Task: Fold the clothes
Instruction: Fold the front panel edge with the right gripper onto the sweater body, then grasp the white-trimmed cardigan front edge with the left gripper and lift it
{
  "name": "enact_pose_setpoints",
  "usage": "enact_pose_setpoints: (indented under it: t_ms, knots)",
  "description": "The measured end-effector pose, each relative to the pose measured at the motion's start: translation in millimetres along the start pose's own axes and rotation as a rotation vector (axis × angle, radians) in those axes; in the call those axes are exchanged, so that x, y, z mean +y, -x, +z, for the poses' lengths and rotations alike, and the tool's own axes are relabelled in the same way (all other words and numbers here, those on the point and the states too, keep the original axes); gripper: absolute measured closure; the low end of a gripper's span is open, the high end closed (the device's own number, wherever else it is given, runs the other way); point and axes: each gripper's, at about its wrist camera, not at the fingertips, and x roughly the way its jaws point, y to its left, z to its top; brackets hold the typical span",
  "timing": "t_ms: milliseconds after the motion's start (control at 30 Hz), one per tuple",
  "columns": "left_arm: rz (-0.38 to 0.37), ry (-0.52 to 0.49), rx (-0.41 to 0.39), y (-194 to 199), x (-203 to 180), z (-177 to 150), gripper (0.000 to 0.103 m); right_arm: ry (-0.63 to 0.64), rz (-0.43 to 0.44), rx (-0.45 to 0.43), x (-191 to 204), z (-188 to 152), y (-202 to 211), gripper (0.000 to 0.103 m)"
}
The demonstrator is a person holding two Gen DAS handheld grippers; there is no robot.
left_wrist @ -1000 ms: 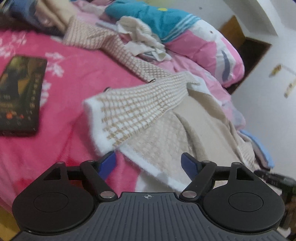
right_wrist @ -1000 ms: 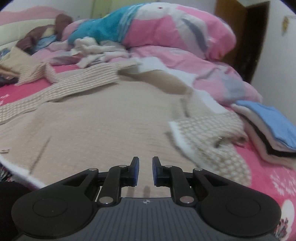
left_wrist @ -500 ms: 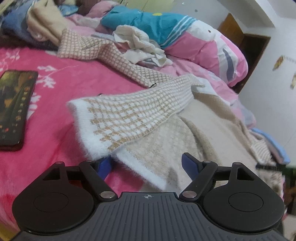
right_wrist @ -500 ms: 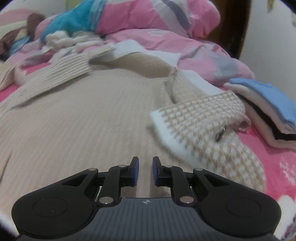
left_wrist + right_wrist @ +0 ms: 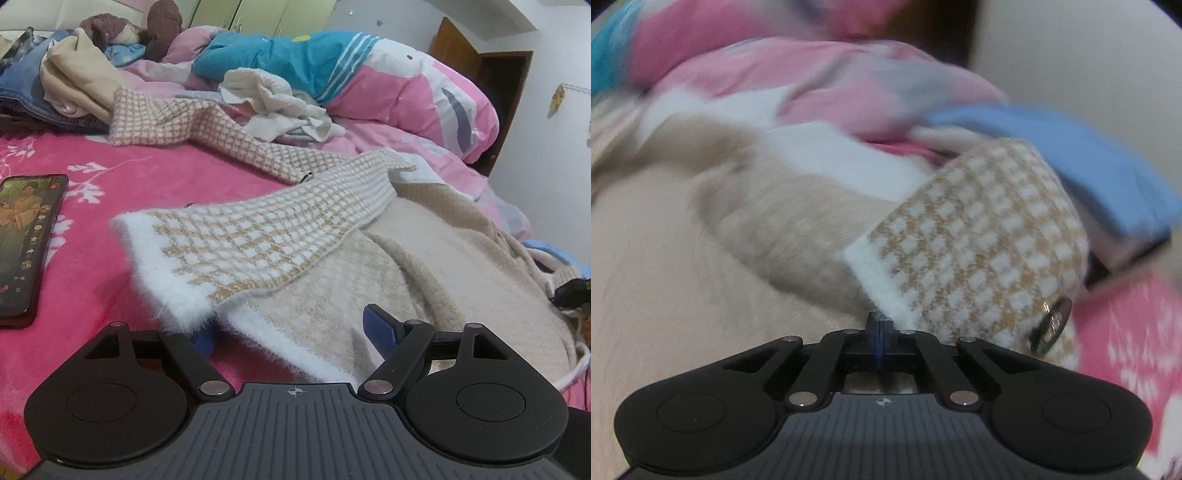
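Pink bed, right hand-held gripper pinching checked sleeve cuff

left wrist: low over bed | right wrist: close, blurred | shared: sweater

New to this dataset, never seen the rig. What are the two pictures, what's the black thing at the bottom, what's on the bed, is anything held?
No robot: a person holds a two-finger gripper in each hand, each carrying a fisheye camera that looks forward along its fingers. The black shape is the gripper itself.

Left wrist view: left gripper, jaws wide open, at the white edge of a beige checked cardigan spread on a pink bedspread. A lit phone lies to the left; a quilt and loose clothes lie behind.

Right wrist view, blurred: right gripper, jaws closed on the cardigan's checked cuff, beside a button.
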Motion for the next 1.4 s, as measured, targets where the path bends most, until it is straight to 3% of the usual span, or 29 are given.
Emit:
enact_pose_setpoints:
  t_ms: [67, 233, 433, 467, 500, 567, 700, 767, 833, 900, 933, 967, 1033, 1100, 1167, 1200, 1267, 1400]
  knots:
    - [-0.007, 0.004, -0.002, -0.4, 0.9, 0.4, 0.023, -0.046, 0.017, -0.005, -7.6, 6.1, 5.7, 0.103]
    - [-0.025, 0.014, -0.016, -1.1, 4.5, -0.2, 0.023, 0.073, 0.191, -0.052, 45.4, 18.6, 30.0, 0.103]
    - [-0.027, 0.011, -0.032, -2.5, 3.2, -2.4, 0.021, 0.206, 0.236, 0.024, 106.4, 31.4, -33.3, 0.103]
    - [-0.029, 0.010, -0.033, -2.5, 3.5, -2.4, 0.021, 0.204, 0.209, 0.030, 103.9, 34.7, -45.8, 0.103]
    - [-0.032, 0.010, -0.032, -2.4, 4.1, -2.0, 0.021, 0.196, 0.174, 0.034, 98.3, 38.3, -58.6, 0.103]
    - [-0.038, 0.017, -0.031, -1.9, 5.7, -1.5, 0.021, 0.045, 0.219, 0.048, 72.7, 49.4, -65.9, 0.103]
    - [-0.047, 0.044, -0.034, -1.1, 9.1, -0.8, 0.021, 0.073, 0.141, -0.009, 66.7, 54.8, -40.7, 0.103]
    - [-0.048, 0.060, -0.035, -0.5, 10.6, -0.2, 0.021, 0.081, 0.190, 0.001, 61.3, 53.7, -17.5, 0.103]
    - [-0.048, 0.077, -0.037, 0.1, 12.2, 0.4, 0.022, 0.170, 0.275, 0.004, 63.7, 46.0, 14.1, 0.100]
    - [-0.048, 0.093, -0.039, 0.7, 13.7, 1.0, 0.023, 0.287, 0.377, 0.028, 67.2, 22.2, 45.1, 0.082]
    - [-0.048, 0.101, -0.040, 1.0, 14.5, 1.3, 0.023, 0.344, 0.413, 0.047, 68.3, 7.2, 58.4, 0.079]
    - [-0.048, 0.109, -0.040, 1.3, 15.3, 1.6, 0.025, 0.402, 0.450, 0.066, 69.4, -7.8, 71.7, 0.079]
    - [-0.048, 0.125, -0.042, 1.8, 16.8, 2.3, 0.031, 0.479, 0.361, 0.127, 64.2, -41.6, 79.4, 0.079]
    - [-0.018, 0.124, -0.046, 2.1, 15.6, 1.8, 0.043, 0.535, 0.230, 0.173, 56.0, -72.6, 83.7, 0.079]
    - [0.013, 0.117, -0.051, 2.8, 13.7, 1.5, 0.054, 0.512, 0.183, 0.130, 46.6, -87.0, 101.4, 0.079]
    - [0.025, 0.113, -0.056, 3.6, 13.7, 1.8, 0.071, 0.490, 0.195, 0.114, 48.2, -88.8, 113.9, 0.078]
    - [0.040, 0.109, -0.058, 6.4, 15.3, 4.1, 0.089, 0.467, 0.256, 0.080, 59.2, -92.5, 139.5, 0.078]
    - [0.056, 0.080, -0.128, 28.6, 11.9, 13.1, 0.098, 0.506, 0.434, 0.032, 107.8, -100.8, 174.3, 0.079]
